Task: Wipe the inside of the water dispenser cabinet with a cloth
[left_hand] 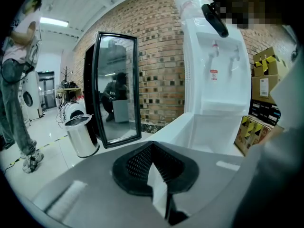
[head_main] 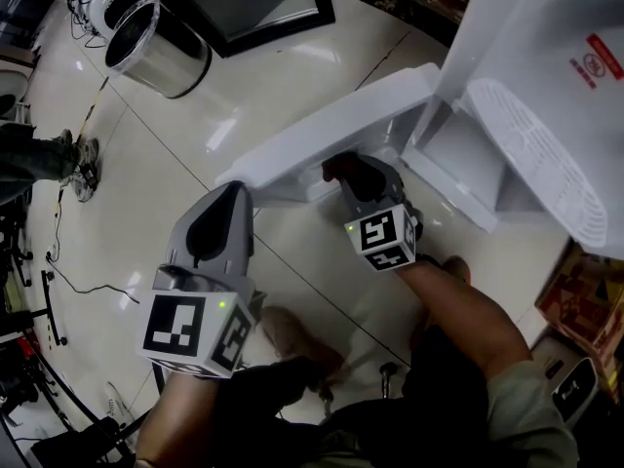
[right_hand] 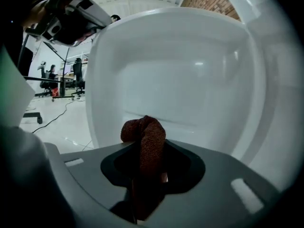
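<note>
The white water dispenser [head_main: 546, 96] stands at the right with its low cabinet door [head_main: 322, 135] swung open. My right gripper [head_main: 359, 175] reaches to the cabinet opening, shut on a dark reddish-brown cloth [head_main: 349, 170]. In the right gripper view the bunched cloth [right_hand: 145, 127] sticks out past the right gripper [right_hand: 142, 148] in front of the white inner cabinet wall [right_hand: 190, 75], apparently without touching it. My left gripper [head_main: 234, 198] hangs back to the left of the door, shut and empty. The left gripper [left_hand: 151, 148] faces the dispenser [left_hand: 216, 70] and the open door [left_hand: 187, 125].
A steel bin [head_main: 156, 37] and a black-framed mirror [head_main: 253, 3] stand on the tiled floor beyond the door. Cardboard boxes [head_main: 585, 291] sit right of the dispenser. Cables [head_main: 78, 281] trail on the floor at the left. A person [left_hand: 14, 80] stands far left.
</note>
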Tool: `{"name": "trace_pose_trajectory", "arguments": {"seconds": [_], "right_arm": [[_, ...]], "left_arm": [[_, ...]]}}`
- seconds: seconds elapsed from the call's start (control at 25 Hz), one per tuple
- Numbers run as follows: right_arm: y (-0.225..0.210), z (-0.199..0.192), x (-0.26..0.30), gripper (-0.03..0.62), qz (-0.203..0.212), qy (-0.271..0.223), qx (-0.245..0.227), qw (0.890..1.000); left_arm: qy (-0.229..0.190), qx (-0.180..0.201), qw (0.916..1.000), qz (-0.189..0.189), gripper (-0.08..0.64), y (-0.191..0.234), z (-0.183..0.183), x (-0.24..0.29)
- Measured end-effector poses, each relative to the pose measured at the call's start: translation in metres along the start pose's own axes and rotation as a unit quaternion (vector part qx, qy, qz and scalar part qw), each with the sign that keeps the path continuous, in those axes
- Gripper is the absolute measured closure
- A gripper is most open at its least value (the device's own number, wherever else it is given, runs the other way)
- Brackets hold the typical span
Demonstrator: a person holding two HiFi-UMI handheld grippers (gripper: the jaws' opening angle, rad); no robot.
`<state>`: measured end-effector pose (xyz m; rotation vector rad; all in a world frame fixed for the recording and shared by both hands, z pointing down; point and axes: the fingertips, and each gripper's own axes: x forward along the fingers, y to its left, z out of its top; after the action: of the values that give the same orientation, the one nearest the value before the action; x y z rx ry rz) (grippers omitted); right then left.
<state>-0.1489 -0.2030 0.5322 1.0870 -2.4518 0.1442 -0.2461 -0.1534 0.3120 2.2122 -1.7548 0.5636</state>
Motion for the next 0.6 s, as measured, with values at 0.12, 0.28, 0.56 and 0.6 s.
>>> {"name": "trace_pose_trajectory", "arguments": {"seconds": [0.12,0.28,0.56,0.6], "right_arm": [[-0.037,-0.002,-0.014,0.457,-0.049,-0.004,0.041,0.998],[-0.083,-0.010,-0.040,0.457,-0.110,-0.003,0.076,0.991],[-0.134,-0.034,-0.069,0.459,-0.178,0.010,0.105,0.978],[-0.141,-0.038,-0.070,0.459,-0.186,0.014,0.112,0.976]], "left_arm": [[0.001,-0.001,1.0000,0.003,0.561,0.000,0.000,-0.001],[0.007,-0.006,0.9999,0.006,0.561,-0.001,-0.001,-0.002],[0.012,-0.004,0.9997,0.022,0.561,-0.003,-0.001,-0.003],[0.012,-0.004,0.9996,0.024,0.561,-0.003,-0.001,-0.003]]}}
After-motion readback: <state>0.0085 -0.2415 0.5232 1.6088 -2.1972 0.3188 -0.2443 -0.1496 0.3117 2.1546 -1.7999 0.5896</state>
